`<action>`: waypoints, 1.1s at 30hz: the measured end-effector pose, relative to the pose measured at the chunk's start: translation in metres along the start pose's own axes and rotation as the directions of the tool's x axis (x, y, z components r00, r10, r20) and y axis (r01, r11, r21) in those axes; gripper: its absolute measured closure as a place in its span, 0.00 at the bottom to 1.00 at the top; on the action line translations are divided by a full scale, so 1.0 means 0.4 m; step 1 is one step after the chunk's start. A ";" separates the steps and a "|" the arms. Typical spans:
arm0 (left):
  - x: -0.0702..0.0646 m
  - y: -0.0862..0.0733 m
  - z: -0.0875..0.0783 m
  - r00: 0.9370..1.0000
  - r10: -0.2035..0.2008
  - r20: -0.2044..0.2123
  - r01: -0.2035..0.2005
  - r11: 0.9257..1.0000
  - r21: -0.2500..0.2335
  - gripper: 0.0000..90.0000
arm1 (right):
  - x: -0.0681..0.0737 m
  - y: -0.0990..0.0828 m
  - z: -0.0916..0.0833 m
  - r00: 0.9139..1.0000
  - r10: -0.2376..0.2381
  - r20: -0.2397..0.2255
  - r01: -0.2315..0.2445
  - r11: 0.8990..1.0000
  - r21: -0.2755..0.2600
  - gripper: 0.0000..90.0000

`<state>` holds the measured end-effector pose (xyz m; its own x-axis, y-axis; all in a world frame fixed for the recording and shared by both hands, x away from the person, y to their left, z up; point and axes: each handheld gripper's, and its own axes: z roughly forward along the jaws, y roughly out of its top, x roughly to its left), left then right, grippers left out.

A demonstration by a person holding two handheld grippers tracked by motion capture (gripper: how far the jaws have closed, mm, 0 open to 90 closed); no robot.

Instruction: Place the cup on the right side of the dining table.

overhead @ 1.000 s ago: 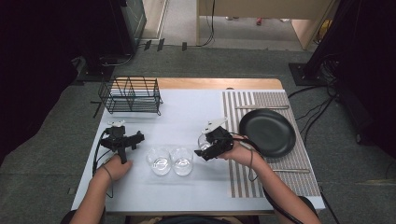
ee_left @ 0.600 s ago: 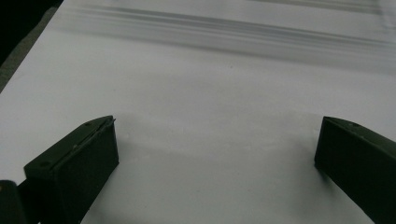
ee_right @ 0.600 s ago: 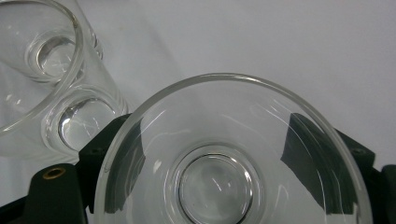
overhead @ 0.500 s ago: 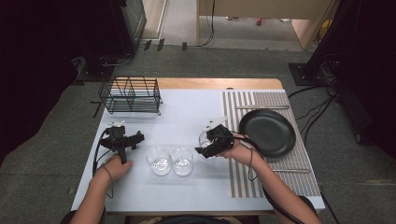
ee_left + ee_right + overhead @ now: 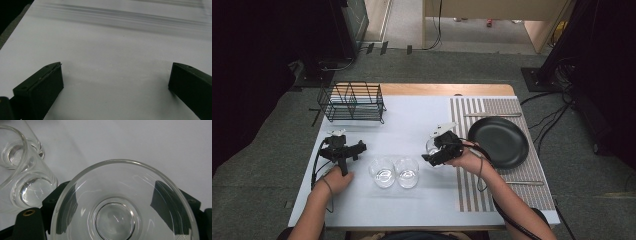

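Right claw (image 5: pixel 120 220) first: we see its two black jaws standing either side of a clear glass (image 5: pixel 125 202), pressed against the outside wall, so we read it as clamped on that glass, with the rim facing the camera and the thick base visible through the bowl. From above, the same glass (image 5: pixel 432 145) sits in that claw (image 5: pixel 438 152) just left of the striped mat (image 5: pixel 472 190); whether its base rests on the table (image 5: pixel 412 115) or hangs a little clear we cannot tell. Two more glasses (image 5: pixel 394 172) stand touching each other near the front of the table, and in the right gripper view they lie close to the held one at upper left (image 5: pixel 22 177). Left claw (image 5: pixel 343 150) sits well apart, near the wire rack (image 5: pixel 352 102); its own view shows the jaws spread wide with nothing but bare white table (image 5: pixel 112 75) between them, so it is open and idle. A black plate (image 5: pixel 498 141) lies on the mat just right of the holding hand (image 5: pixel 464 161). Risks as we judge them: smooth glass against hard jaws gives little grip, so a tilt or a slackened squeeze could let it slide out and drop. Too hard a squeeze could crack the wall. Any sideways swing toward the pair could knock them over or chip a rim, given how near they stand. The trailing cable by the plate could snag.
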<state>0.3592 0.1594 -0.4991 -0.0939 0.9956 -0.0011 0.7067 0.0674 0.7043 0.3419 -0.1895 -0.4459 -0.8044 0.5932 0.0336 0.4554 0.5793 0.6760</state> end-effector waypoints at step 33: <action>0.000 0.000 0.000 1.000 0.001 -0.002 -0.001 1.000 -0.001 0.00 | -0.029 0.014 0.006 0.997 0.028 0.072 -0.026 0.999 -0.032 0.22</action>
<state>0.3592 0.1592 -0.4992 -0.0943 0.9955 0.0009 0.7061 0.0663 0.7050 0.3546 -0.1917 -0.4443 -0.7617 0.6479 -0.0008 0.4636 0.5458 0.6980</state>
